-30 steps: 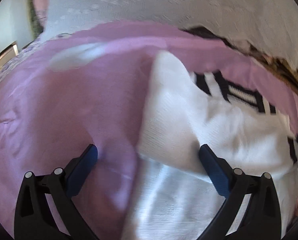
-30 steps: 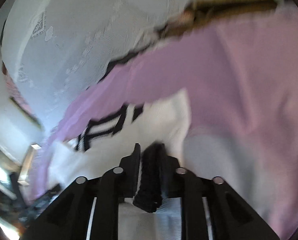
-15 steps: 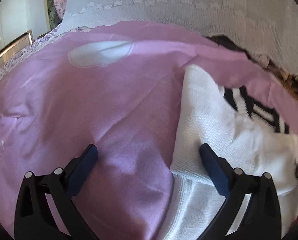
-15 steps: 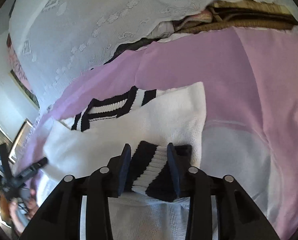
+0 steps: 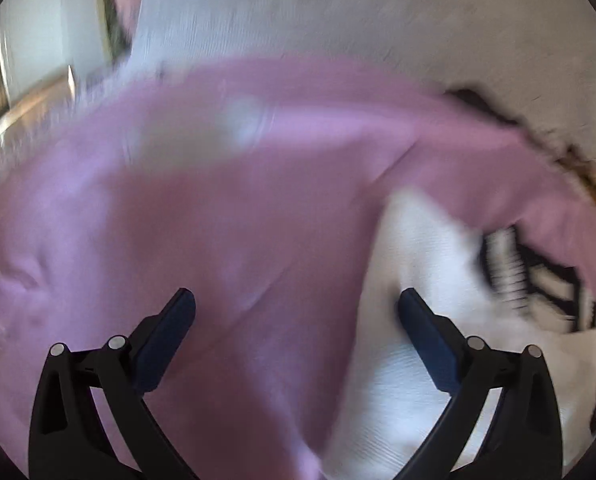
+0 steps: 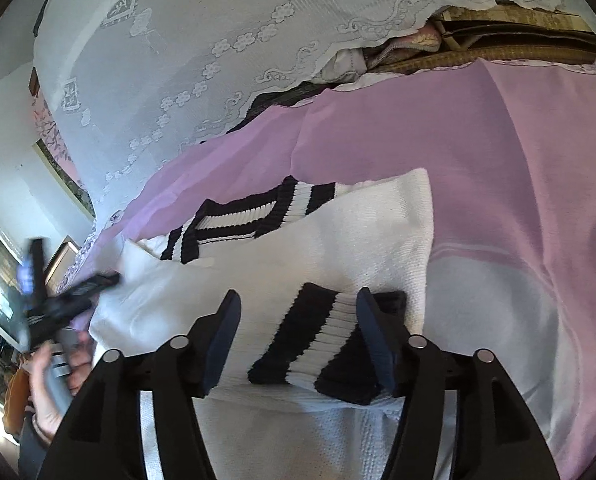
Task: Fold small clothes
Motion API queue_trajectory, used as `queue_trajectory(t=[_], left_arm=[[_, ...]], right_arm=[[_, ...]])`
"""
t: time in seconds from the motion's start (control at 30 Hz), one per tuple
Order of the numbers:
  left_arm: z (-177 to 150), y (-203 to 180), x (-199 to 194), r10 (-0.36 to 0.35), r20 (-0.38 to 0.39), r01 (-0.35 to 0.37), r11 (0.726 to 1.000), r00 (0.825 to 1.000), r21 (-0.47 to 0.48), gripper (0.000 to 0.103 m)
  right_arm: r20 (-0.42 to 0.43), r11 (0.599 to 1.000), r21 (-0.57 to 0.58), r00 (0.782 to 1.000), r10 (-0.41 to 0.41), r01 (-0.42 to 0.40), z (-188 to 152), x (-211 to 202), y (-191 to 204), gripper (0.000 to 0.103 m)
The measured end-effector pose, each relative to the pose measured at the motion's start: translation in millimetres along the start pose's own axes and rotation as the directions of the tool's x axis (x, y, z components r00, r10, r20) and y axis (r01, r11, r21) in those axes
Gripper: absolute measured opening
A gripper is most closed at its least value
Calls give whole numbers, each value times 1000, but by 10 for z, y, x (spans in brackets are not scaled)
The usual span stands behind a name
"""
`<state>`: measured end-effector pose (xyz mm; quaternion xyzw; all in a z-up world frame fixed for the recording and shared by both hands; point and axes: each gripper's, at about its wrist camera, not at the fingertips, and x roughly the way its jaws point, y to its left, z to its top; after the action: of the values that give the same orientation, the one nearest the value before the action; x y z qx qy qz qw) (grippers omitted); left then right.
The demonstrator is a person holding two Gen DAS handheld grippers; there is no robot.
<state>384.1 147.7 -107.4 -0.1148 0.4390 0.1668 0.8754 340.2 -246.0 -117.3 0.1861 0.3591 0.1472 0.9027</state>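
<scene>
A white knit sweater (image 6: 329, 248) with black-and-white striped trim lies folded on a pink bedsheet (image 6: 517, 160). Its striped cuff (image 6: 329, 344) rests on the fold between the jaws of my right gripper (image 6: 298, 320), which are opening and no longer press on it. In the blurred left wrist view the sweater (image 5: 425, 264) shows at the right, its striped collar (image 5: 509, 268) further right. My left gripper (image 5: 296, 308) stands wide open over the pink sheet (image 5: 218, 220), its right finger at the sweater's edge, holding nothing. The left gripper (image 6: 54, 300) and the hand holding it also appear at the right wrist view's left edge.
A white lace cover (image 6: 218, 40) drapes over things behind the bed. Brown woven bedding or boards (image 6: 517, 44) show at the back right. A framed picture (image 5: 26, 108) and wall lie to the left.
My right gripper's jaws have spread apart and let go of the striped cuff, which now lies flat on the sweater. My left gripper has slid left, away from the sweater, over the pink sheet.
</scene>
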Motion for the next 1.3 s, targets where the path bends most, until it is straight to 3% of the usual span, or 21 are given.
queue_trajectory(t=[0.07,0.17,0.27,0.33,0.43,0.53,0.6,0.67,0.7,0.77,1.07,1.3], left_arm=[[43,94,43,-54,-26,53,998,998,-40,99],[15,65,-10,-33,0,33,999,999,-16,99],[-56,98,-198,-67,48,67,998,997,-2,98],[-163,136,-360,-82,68,81,996,994,21,98],[-347,136,-492,-43,70,38,996,997,80,99],[-428,205,-478,-44,40,41,996,998,80,99],[-432,208,-417,-43,29,41,996,999,82,99],[-436,208,-386,-45,25,43,996,999,79,99],[-431,200,-385,-41,28,39,996,999,81,99],[-434,187,-384,-37,32,35,996,999,86,99],[-501,133,-574,-4,101,-8,993,995,119,99],[-499,77,-546,7,101,-22,988,995,153,99]], right_arm=[[-5,1000,-20,1000,-2,1,2,18,48,72],[-9,998,-55,1000,-24,23,-7,32,121,74],[38,998,-45,999,-35,37,-12,-78,114,73],[91,994,-32,991,-100,103,-12,-204,113,74],[111,992,-32,987,-118,122,-33,-340,125,74],[116,987,-27,982,-151,155,-70,-457,101,74],[92,982,-19,979,-184,187,-78,-451,60,74],[-44,972,-8,971,-234,234,-105,-244,-49,78],[-83,978,24,976,-204,206,-130,-171,-132,81],[-78,985,80,986,-150,156,-109,-184,-239,81],[31,983,57,984,-175,173,-107,-428,-161,80],[-53,983,83,986,-160,164,-153,-286,-237,82]])
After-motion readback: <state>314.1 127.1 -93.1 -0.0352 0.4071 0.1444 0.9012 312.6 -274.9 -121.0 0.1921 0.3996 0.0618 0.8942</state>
